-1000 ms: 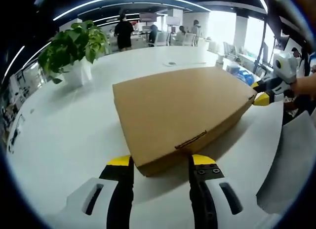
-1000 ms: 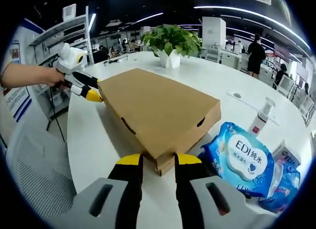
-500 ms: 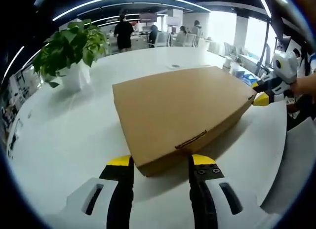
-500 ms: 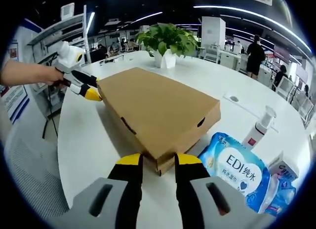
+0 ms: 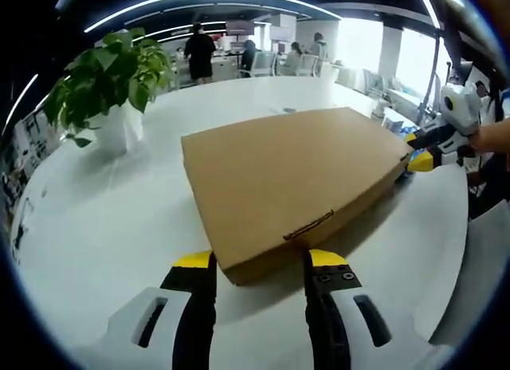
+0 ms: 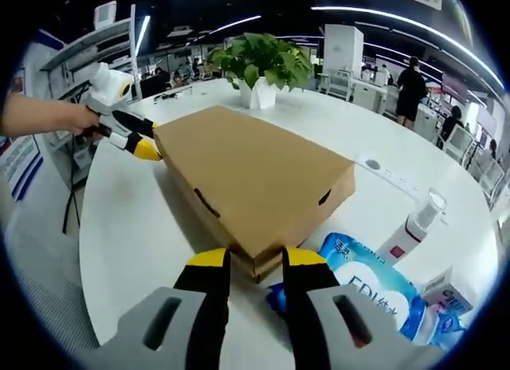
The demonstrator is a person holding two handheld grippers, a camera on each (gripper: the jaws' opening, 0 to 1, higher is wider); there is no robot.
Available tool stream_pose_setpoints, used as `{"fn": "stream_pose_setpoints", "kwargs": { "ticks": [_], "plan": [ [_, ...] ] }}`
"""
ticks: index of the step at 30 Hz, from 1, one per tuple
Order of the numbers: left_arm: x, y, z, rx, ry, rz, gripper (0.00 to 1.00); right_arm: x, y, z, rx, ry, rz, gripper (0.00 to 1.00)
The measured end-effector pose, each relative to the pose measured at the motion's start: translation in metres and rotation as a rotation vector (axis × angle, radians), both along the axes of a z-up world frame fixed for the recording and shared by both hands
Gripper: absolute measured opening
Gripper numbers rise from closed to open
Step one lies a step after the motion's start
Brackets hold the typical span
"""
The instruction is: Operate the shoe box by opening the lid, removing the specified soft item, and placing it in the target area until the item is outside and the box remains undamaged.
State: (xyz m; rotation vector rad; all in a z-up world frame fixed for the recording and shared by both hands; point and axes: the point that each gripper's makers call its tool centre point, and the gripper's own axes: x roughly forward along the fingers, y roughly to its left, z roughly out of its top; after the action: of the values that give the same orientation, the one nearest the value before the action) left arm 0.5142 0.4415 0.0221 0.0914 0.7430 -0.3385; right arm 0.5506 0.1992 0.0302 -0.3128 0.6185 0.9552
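Shoe box (image 5: 287,186) lid down, contents hidden; 2 tools gripping opposite corners.

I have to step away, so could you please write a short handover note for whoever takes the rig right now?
Left gripper: jaws either side of one corner of the shoe box; whether they pinch it I cannot tell.
Right gripper: jaws straddle the opposite corner in the same way; grip is unclear.
The box lies flat on the white table, lid closed, looking undamaged.
A potted plant stands beyond the box; a blue wipes pack and a pump bottle lie beside the right gripper's corner.
Done: both grippers set at the corners.
Left: open the lid, take out the soft item, place it in the target area.
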Motion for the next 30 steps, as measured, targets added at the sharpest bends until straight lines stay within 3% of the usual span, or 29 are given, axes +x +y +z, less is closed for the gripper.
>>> {"fn": "stream_pose_setpoints", "kwargs": {
  "ticks": [13,17,22,30],
  "plan": [
    [-0.001,0.004,0.002,0.03,-0.01,-0.016,0.4,0.001,-0.002,0.006,0.036,-0.009,-0.038,0.25],
    [-0.008,0.003,0.005,0.033,-0.007,-0.015,0.46,-0.001,-0.007,0.013,0.051,-0.023,-0.053,0.27],
    [-0.019,0.003,0.011,0.034,-0.016,-0.005,0.5,-0.008,-0.02,0.022,0.062,-0.049,-0.073,0.3],
    [-0.043,-0.016,0.03,-0.009,-0.06,0.002,0.57,-0.023,-0.051,0.04,0.107,-0.06,-0.166,0.37]
  ]
}}
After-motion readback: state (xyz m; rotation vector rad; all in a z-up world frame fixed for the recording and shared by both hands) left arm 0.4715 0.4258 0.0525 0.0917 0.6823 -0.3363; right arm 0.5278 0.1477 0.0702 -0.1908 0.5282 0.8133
